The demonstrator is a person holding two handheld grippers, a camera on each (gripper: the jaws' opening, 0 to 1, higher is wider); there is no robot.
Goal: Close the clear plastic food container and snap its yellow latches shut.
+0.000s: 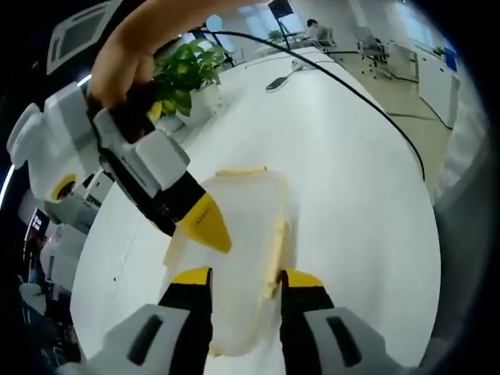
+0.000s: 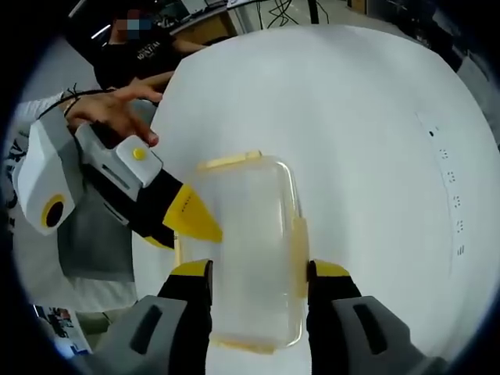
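Note:
A clear plastic container (image 1: 242, 234) (image 2: 246, 242) lies on the white table with its lid resting on it. Yellow latches show at its far end (image 1: 241, 170) (image 2: 228, 162) and along its right side (image 1: 275, 250) (image 2: 299, 254). My left gripper (image 1: 246, 283) hangs open just above the near end of the lid. My right gripper (image 2: 258, 273) is open too, its jaws spread over the lid's width, the right jaw by the side latch. Each view also catches the other gripper coming in from the left, its yellow tip (image 1: 207, 223) (image 2: 191, 215) at the container's left edge.
The table (image 1: 359, 203) (image 2: 375, 117) is round and white. A potted plant (image 1: 187, 70), a black cable (image 1: 375, 105) and a small dark object (image 1: 277, 82) lie toward its far side. A person in a dark shirt (image 2: 137, 55) stands at the table's edge.

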